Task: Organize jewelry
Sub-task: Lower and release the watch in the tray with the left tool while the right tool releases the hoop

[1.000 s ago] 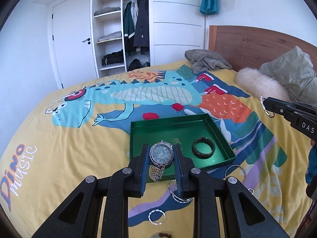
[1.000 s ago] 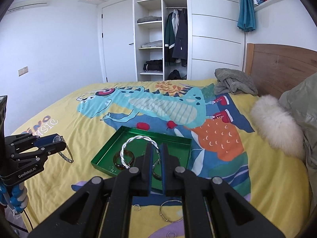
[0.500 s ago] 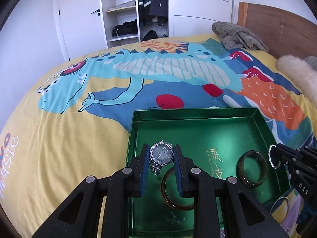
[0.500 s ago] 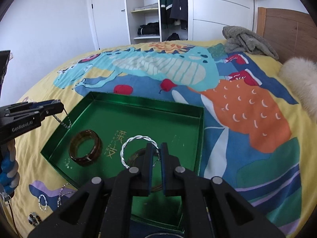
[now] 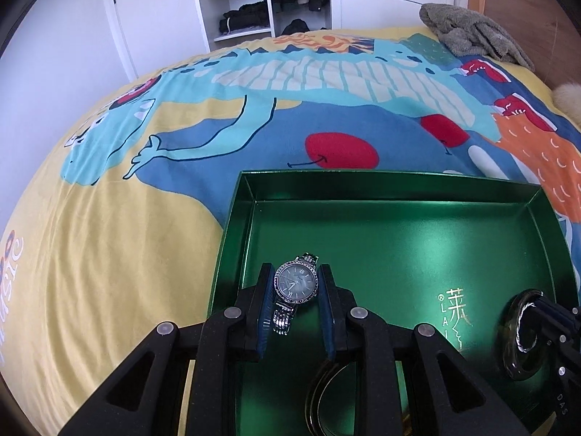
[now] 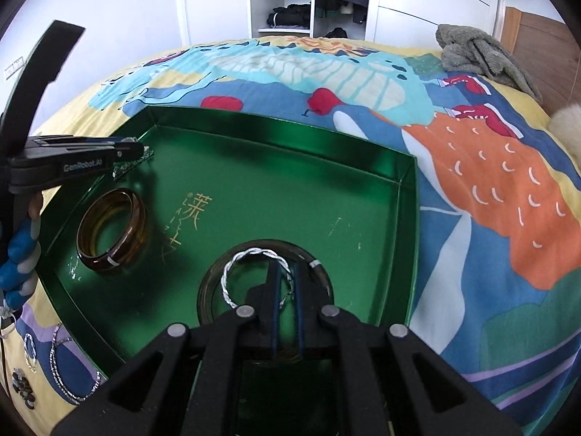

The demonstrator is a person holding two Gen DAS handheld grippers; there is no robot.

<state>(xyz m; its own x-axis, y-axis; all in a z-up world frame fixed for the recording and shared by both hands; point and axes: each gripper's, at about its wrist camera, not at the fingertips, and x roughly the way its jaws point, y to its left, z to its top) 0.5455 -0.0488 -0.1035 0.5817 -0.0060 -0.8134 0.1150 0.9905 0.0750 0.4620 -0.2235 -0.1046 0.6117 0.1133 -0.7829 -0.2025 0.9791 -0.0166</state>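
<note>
My left gripper is shut on a silver watch with a dark dial, and its strap hangs just above the left part of the green tray. From the right wrist, that left gripper reaches in over the tray's left wall with the watch strap under it. My right gripper is shut on a twisted silver bangle, low over a dark bangle on the tray floor. An amber bangle lies in the tray's left half.
The tray sits on a dinosaur-print bedspread. Loose silver rings and a chain lie on the cover beside the tray's near left corner. A grey garment and a wooden headboard are at the far right.
Both grippers have come down and forward over the tray, which now fills the lower views. The watch and the twisted bangle stay gripped throughout.
</note>
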